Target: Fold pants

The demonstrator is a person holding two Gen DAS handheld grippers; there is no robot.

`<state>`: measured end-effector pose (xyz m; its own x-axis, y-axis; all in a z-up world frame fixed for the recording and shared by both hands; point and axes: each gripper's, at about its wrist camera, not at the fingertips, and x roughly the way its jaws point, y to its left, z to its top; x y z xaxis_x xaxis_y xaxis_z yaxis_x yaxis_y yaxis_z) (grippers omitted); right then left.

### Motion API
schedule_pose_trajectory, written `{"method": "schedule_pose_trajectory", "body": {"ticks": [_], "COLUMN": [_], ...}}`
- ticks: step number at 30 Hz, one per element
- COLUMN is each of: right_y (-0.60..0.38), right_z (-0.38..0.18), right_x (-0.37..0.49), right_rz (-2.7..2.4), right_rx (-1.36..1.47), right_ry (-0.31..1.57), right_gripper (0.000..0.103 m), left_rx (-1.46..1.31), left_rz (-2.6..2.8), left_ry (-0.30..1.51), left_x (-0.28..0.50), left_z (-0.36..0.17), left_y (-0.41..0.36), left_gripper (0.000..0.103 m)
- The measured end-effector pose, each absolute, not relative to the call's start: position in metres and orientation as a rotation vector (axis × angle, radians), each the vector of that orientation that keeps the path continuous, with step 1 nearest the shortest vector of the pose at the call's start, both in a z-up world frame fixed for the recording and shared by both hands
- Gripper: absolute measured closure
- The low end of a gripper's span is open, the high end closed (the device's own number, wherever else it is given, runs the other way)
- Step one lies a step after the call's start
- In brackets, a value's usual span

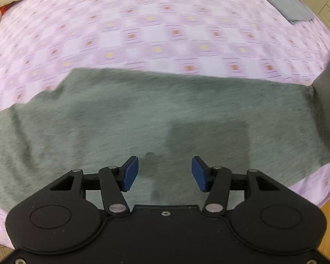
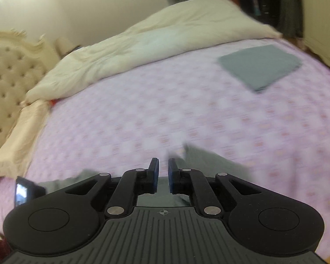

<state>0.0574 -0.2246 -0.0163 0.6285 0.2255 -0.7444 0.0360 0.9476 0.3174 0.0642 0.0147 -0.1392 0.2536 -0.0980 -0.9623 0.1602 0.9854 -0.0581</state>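
Two grippers working grey knit pants (image 1: 143,118) spread on the pink checked bedsheet (image 1: 165,26).
Left gripper (image 1: 165,172) is hovering released above the cloth; right gripper (image 2: 163,173), nearly clenched, seems to be lifting a fabric edge at one o'clock, probably for folding.

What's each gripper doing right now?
Left gripper: open, empty, above the grey pants.
Right gripper: nearly shut; whether it pinches cloth cannot be told.

No text, label, brand or number can be read in either view. The right gripper (image 2: 162,173) body bears only a small crosshair sign.
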Motion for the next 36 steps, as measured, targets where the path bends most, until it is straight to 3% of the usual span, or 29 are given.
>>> {"method": "schedule_pose_trajectory", "body": {"ticks": [7, 14, 22, 32, 34, 36], "right_y": [-0.133, -0.156, -0.220, -0.287, -0.295, -0.303], "right_z": [-0.080, -0.091, -0.097, -0.105, -0.108, -0.112], "right_x": [0.061, 0.031, 0.005, 0.014, 0.017, 0.022], "right_rz": [0.161, 0.026, -0.054, 0.034, 0.061, 0.085], "right_rx": [0.282, 0.118, 0.031, 0.001, -0.004, -0.002], "right_ry": [0.993, 1.033, 1.082, 1.099, 1.103, 1.105], "right_gripper": [0.093, 0.091, 0.088, 0.089, 0.089, 0.089], "left_rx": [0.027, -0.003, 0.001, -0.142, -0.125, -0.112], "left_rz": [-0.156, -0.214, -0.368, -0.408, -0.397, -0.388], "left_ry": [1.336, 1.318, 1.314, 1.395, 1.398, 1.376], "left_x": [0.056, 0.066, 0.088, 0.100, 0.098, 0.096], "left_z": [-0.144, -0.132, -0.136, -0.182, -0.187, -0.186], "left_y": [0.072, 0.072, -0.019, -0.102, -0.108, -0.112], "left_gripper": [0.045, 0.044, 0.039, 0.038, 0.036, 0.027]}}
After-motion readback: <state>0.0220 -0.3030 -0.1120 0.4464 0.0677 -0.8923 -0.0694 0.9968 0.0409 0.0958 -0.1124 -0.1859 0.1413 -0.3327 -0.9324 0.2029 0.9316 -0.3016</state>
